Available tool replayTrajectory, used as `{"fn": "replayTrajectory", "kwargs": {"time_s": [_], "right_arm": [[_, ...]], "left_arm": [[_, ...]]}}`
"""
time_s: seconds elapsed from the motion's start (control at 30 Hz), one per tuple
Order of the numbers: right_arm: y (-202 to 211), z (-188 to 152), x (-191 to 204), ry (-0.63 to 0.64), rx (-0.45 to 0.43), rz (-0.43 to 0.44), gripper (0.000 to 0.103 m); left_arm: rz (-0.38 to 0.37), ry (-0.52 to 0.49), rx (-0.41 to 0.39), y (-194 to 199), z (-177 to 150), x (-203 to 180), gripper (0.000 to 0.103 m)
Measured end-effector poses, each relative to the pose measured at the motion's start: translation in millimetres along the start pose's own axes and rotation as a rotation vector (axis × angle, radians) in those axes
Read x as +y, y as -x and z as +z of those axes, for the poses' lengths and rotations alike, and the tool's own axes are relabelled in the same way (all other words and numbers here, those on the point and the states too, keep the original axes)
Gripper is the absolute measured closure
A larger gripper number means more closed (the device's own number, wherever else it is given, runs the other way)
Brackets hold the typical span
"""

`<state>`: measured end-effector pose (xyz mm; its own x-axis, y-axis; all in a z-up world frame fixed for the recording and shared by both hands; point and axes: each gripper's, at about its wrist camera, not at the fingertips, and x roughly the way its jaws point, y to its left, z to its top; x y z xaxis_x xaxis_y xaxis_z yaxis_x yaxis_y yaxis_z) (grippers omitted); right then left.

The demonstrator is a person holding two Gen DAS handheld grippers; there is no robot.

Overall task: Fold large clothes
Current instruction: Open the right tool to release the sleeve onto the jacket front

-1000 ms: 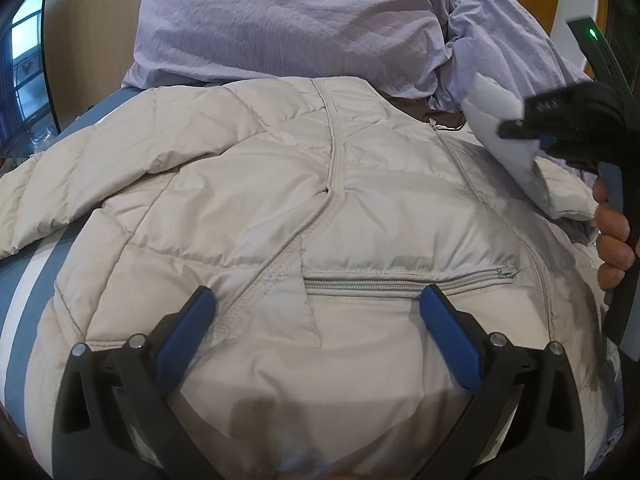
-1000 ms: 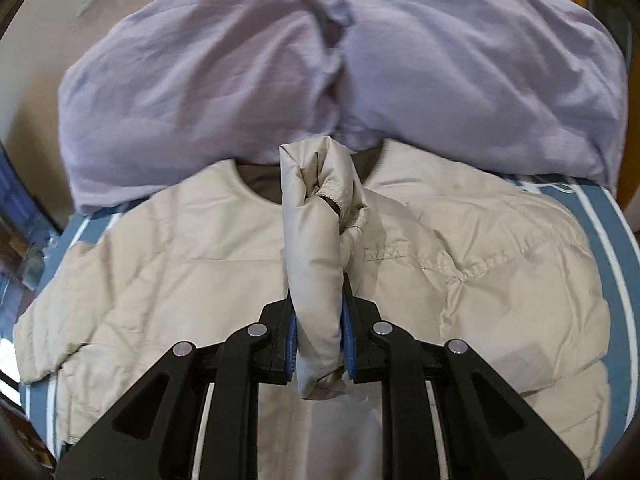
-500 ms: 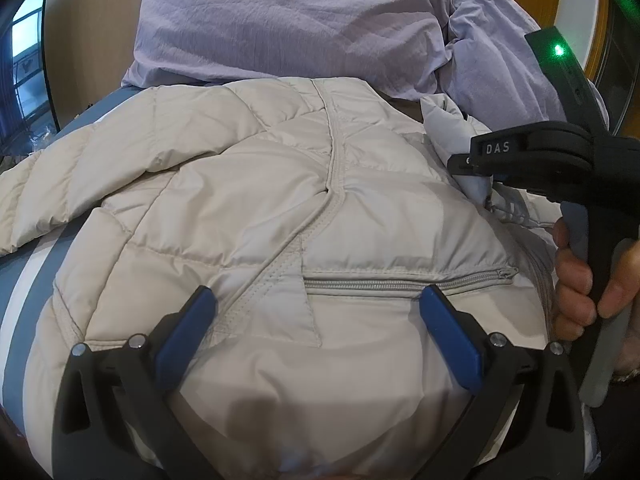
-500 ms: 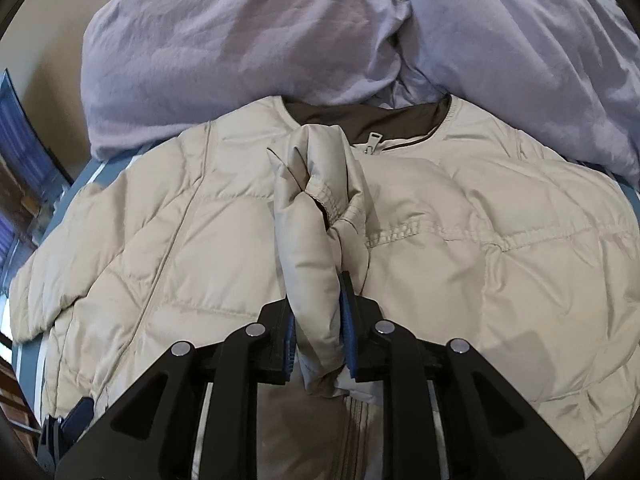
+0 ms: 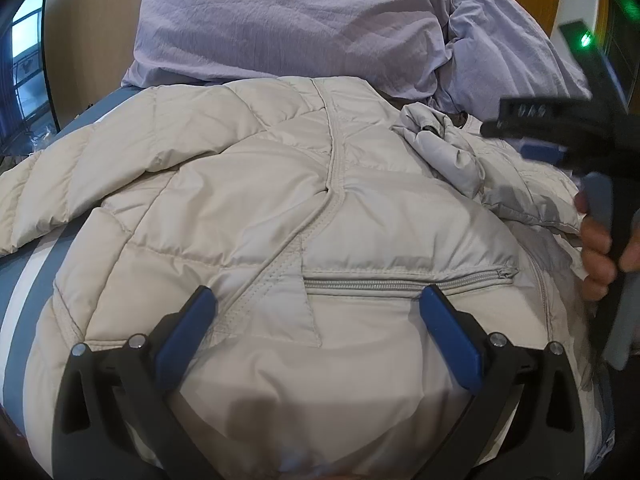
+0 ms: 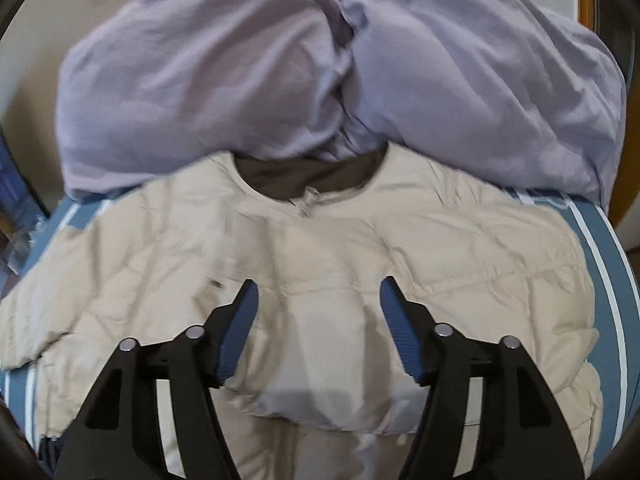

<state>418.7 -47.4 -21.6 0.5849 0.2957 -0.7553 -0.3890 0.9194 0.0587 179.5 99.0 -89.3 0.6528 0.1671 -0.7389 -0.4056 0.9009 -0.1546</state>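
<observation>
Right tongs (image 6: 318, 304) just opened, nothing gripped

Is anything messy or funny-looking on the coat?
Yes. One sleeve lies in a crumpled bunch across the puffy beige coat near its collar, not flat. The other sleeve sticks out sideways, unfolded. Nothing looks torn or spilled.
</observation>
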Motion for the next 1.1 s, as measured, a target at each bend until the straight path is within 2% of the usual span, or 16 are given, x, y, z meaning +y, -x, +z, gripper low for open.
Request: {"fn": "replayTrajectory", "kwargs": {"time_s": [0.17, 0.5, 1.1], "right_arm": [[-21, -11, 6, 0.009, 0.037, -0.014, 0.029], [-38, -34, 2, 0.0, 0.022, 0.027, 0.022], [-41, -36, 3, 0.0, 0.009, 0.029, 0.019]], "left_arm": [[-0.001, 0.001, -0.001, 0, 0, 0, 0.002], [-0.005, 0.004, -0.005, 0, 0, 0, 0.002], [0.004, -0.001, 0.004, -2, 0, 1, 0.002]]}}
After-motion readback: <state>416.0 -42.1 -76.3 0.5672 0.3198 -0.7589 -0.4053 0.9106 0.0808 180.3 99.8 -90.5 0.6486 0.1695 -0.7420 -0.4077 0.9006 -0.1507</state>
